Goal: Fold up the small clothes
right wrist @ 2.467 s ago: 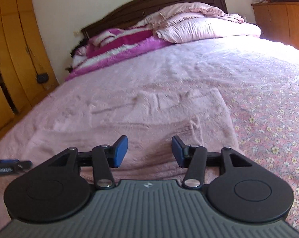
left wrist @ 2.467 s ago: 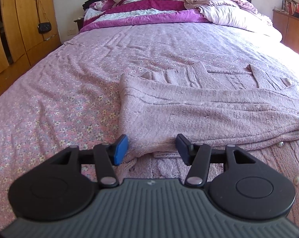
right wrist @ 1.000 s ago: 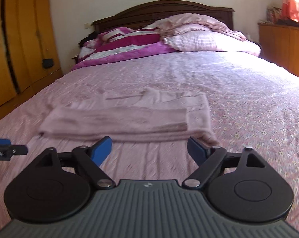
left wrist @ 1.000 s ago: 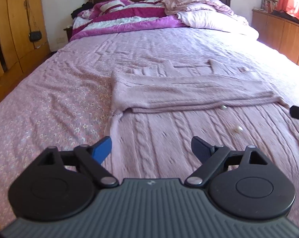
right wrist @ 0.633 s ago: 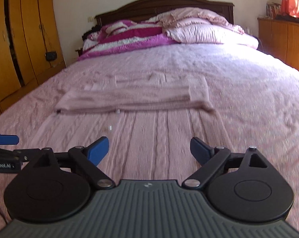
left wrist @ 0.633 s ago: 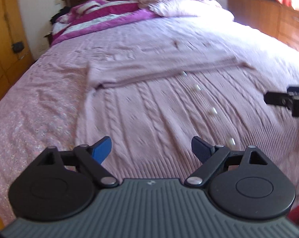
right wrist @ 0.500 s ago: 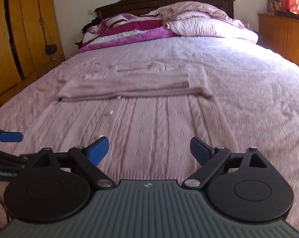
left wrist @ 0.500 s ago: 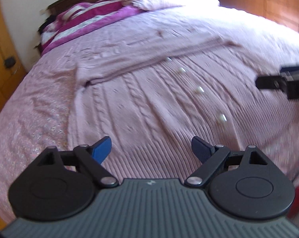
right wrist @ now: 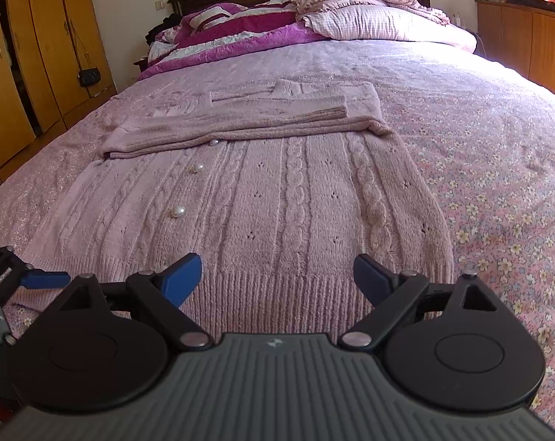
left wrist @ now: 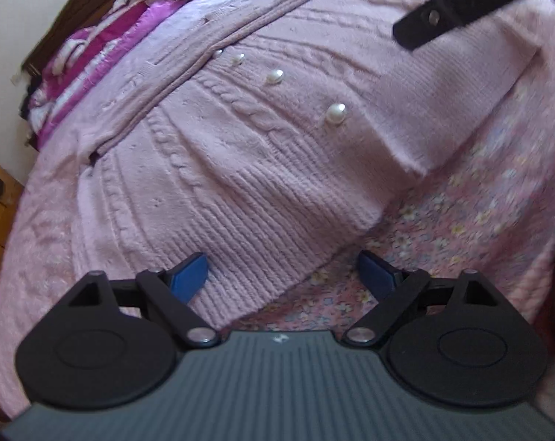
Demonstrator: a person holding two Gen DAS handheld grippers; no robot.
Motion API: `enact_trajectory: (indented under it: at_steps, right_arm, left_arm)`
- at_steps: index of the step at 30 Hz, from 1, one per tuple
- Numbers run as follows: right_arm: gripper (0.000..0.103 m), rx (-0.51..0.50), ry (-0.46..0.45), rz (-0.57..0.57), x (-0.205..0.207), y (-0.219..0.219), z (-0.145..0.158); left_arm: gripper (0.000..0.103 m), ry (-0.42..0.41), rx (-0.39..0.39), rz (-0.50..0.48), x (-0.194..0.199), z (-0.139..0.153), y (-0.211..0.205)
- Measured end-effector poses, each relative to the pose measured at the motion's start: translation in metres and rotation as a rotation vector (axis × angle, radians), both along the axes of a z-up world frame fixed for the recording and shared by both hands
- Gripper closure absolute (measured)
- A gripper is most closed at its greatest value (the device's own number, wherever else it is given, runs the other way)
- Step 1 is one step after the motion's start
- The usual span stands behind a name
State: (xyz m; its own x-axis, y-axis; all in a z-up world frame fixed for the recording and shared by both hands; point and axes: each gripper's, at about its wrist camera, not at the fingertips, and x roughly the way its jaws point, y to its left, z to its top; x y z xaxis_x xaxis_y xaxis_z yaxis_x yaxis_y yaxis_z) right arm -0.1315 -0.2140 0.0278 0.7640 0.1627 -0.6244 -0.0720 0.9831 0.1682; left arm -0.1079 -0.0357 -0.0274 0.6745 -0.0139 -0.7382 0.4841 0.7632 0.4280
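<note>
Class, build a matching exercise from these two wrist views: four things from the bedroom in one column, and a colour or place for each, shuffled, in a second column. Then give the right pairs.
Column one:
1. cardigan
2. buttons
3. wardrobe
4. striped quilt

Column two:
A. heaped at the head of the bed, magenta and white
B. pearly white, in a row down the knit
C. spread flat on the flowered bedspread, sleeves folded across
D. yellow wood, along the left wall, a small black bag hanging on it

Pairs: 1-C, 2-B, 3-D, 4-A
</note>
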Motion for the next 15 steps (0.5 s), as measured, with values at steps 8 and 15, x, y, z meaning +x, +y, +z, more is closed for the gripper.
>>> enact_trajectory:
  at_steps: [8,15]
  right_arm:
    - [0.007,-0.090,-0.011,0.026,-0.001,0.004,0.001]
    - [0.006,-0.131,-0.006,0.092,0.000,0.014,-0.004]
  left_arm:
    - [0.011,-0.043,-0.016,0.028,0.012,0.005,0.005]
    - [0.011,-0.168,-0.034,0.042,0.022,0.018,0.004]
